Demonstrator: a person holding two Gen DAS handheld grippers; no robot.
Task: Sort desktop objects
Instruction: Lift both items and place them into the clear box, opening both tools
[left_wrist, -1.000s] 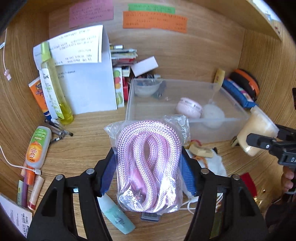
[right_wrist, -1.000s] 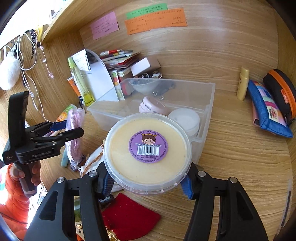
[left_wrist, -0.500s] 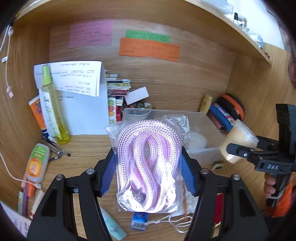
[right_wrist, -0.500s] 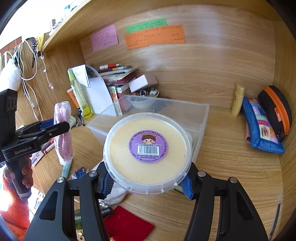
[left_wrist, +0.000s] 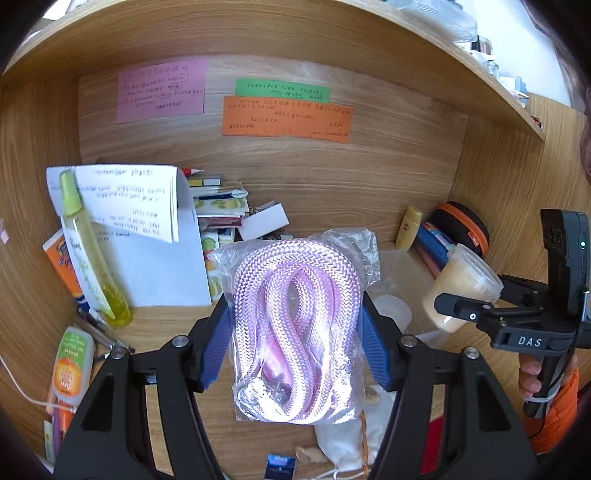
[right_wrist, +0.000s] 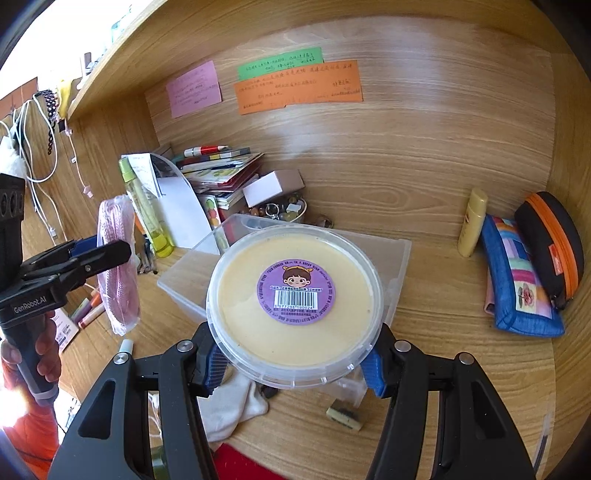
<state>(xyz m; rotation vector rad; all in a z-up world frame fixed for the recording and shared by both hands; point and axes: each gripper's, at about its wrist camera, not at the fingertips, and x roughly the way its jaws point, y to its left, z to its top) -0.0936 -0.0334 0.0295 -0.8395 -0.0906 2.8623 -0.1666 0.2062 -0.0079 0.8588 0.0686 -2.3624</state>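
My left gripper (left_wrist: 295, 343) is shut on a clear bag of pink braided rope (left_wrist: 297, 332), held up above the desk; the right wrist view shows that bag (right_wrist: 118, 266) hanging at the left. My right gripper (right_wrist: 293, 363) is shut on a round plastic tub of cream-coloured paste (right_wrist: 295, 306) with a purple barcode sticker. In the left wrist view the tub (left_wrist: 461, 284) is at the right. Behind and below the tub lies a clear plastic bin (right_wrist: 397, 254), mostly hidden by both held things.
At the back stand a yellow spray bottle (left_wrist: 92, 258), folded papers (left_wrist: 147, 236), stacked books (right_wrist: 221, 170) and a small white box (right_wrist: 273, 186). Pencil cases (right_wrist: 524, 280) and a yellow tube (right_wrist: 472, 221) lie right. A white cloth pouch (right_wrist: 229, 406), eraser (right_wrist: 345, 415) and pens (left_wrist: 99, 332) litter the desk.
Both grippers have risen with their loads. The desk and clear bin have dropped lower in both views, and more of the back wall and shelf shows.
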